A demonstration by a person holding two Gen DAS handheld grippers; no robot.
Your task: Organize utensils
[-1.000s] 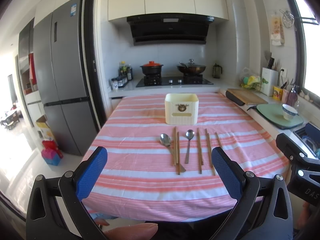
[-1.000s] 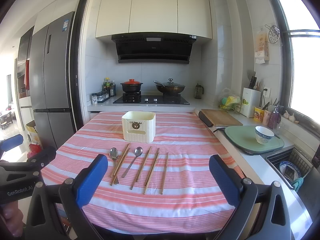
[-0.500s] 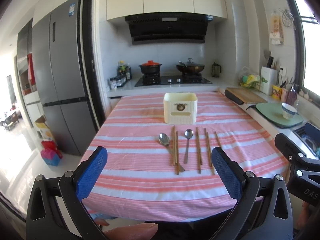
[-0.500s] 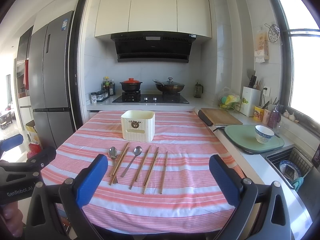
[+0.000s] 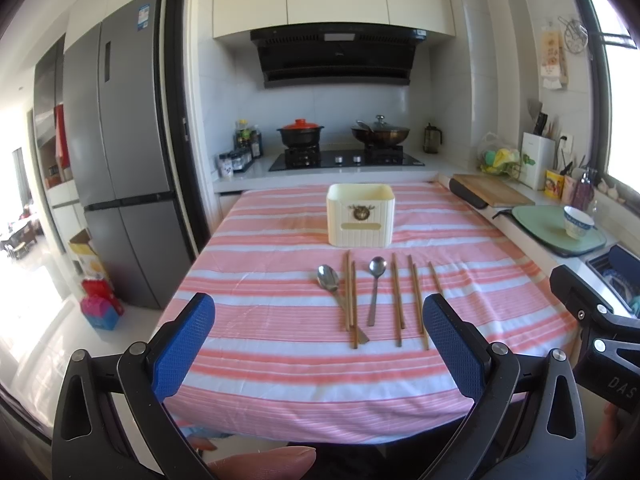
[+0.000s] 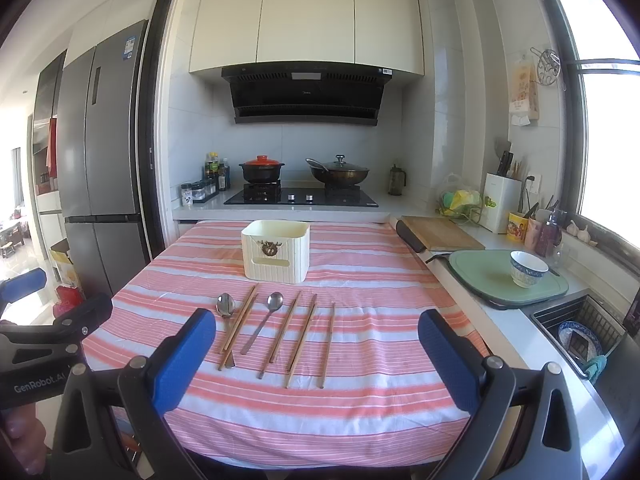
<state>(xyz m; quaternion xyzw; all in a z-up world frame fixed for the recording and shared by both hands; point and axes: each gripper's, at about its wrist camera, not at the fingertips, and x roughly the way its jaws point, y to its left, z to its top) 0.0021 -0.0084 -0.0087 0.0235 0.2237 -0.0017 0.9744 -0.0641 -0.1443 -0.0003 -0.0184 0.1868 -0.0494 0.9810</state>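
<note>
Jaws gaping wide and empty on both tools: you are holding the left gripper [image 5: 319, 338] and right gripper [image 6: 317, 354] above the near edge of the striped tablecloth [image 6: 376, 280], facing two spoons [image 5: 376, 288] and wooden chopsticks [image 6: 302, 338] lying in a row just before the cream utensil holder [image 5: 361, 215]

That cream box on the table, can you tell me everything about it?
The cream box looks like ribbed plastic, with rounded corners and an open top. Its front has a small brown emblem above a slot. It stands upright on the striped tablecloth, just behind the spoons and chopsticks. Nothing touches it but the cloth, and its inside is hidden.
</note>
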